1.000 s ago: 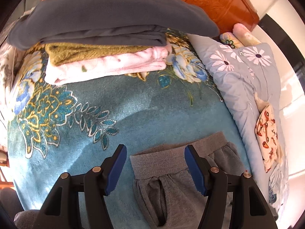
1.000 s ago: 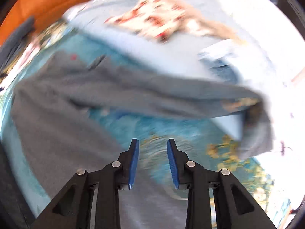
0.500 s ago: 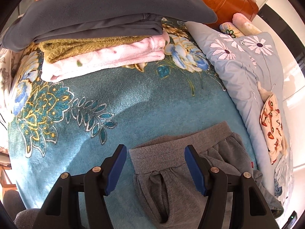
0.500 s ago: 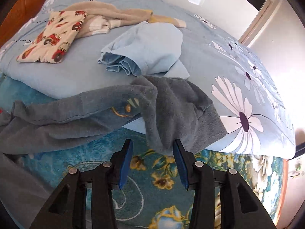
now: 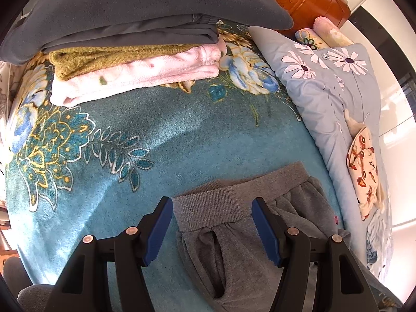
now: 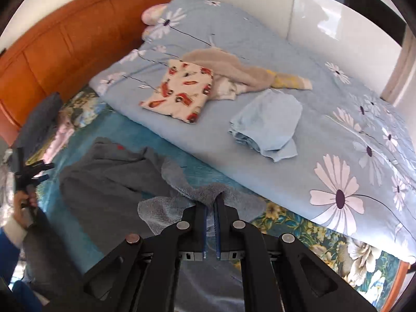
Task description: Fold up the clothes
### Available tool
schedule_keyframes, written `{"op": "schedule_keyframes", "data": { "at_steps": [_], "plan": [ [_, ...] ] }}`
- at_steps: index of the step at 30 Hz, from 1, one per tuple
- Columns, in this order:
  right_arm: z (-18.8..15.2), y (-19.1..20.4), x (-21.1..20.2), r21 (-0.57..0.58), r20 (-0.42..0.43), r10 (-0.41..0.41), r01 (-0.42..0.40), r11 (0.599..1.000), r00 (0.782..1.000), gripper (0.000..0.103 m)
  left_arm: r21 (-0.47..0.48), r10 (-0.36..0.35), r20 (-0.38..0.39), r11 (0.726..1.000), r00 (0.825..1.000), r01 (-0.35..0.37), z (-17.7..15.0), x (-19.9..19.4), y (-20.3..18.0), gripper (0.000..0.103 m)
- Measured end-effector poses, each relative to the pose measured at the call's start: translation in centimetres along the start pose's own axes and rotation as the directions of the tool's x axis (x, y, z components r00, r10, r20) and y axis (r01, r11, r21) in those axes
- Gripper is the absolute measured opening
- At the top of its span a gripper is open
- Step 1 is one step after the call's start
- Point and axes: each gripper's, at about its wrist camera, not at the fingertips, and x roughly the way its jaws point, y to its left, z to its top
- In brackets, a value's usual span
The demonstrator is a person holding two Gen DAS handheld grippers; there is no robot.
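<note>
The gray pants lie flat on the teal flowered blanket, with the stretchy waistband right between the two blue pads of the left gripper; that gripper's jaws stand wide apart and pinch nothing, and I cannot tell if the pads touch the cloth; the right gripper is clenched tight on one pant leg end, which bunches up over its tips and hangs lifted off the bed, while the rest of the pants stays down on the blanket; the lower part of the pants is cut off by the bottom edge in the left view, and the gripper arms hide some of it in both views; the held cloth looks blurry, so its edge is hard to make out; at the left edge of the right view a hand with a blue sleeve holds the other gripper, mostly cut off; the pants look soft and thick, with a ribbed band and a small red tag; behind them sits a pile of folded clothes, dark gray on top, then fuzzy green, then fluffy pink; a smooth light blue quilt with white daisies lies beside the blanket, with a car-print cloth and a crumpled blue cloth on it; an orange wooden headboard stands at the back.
</note>
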Motion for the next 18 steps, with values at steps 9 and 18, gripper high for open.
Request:
{"op": "schedule_keyframes", "data": {
  "at_steps": [9,18],
  "plan": [
    [-2.1,-8.9,11.0,0.19,-0.317,-0.129,0.196,0.962,0.94,0.005,-0.003,0.008,-0.021,1.0,1.0,-0.008,-0.3,0.3,0.1,0.067],
    [-4.4,-18.0,14.9,0.51,-0.361,-0.274,0.434,0.743,0.892,0.006,-0.023,0.016,-0.056,1.0,0.998,-0.017,-0.4,1.5,0.1,0.067]
  ]
}}
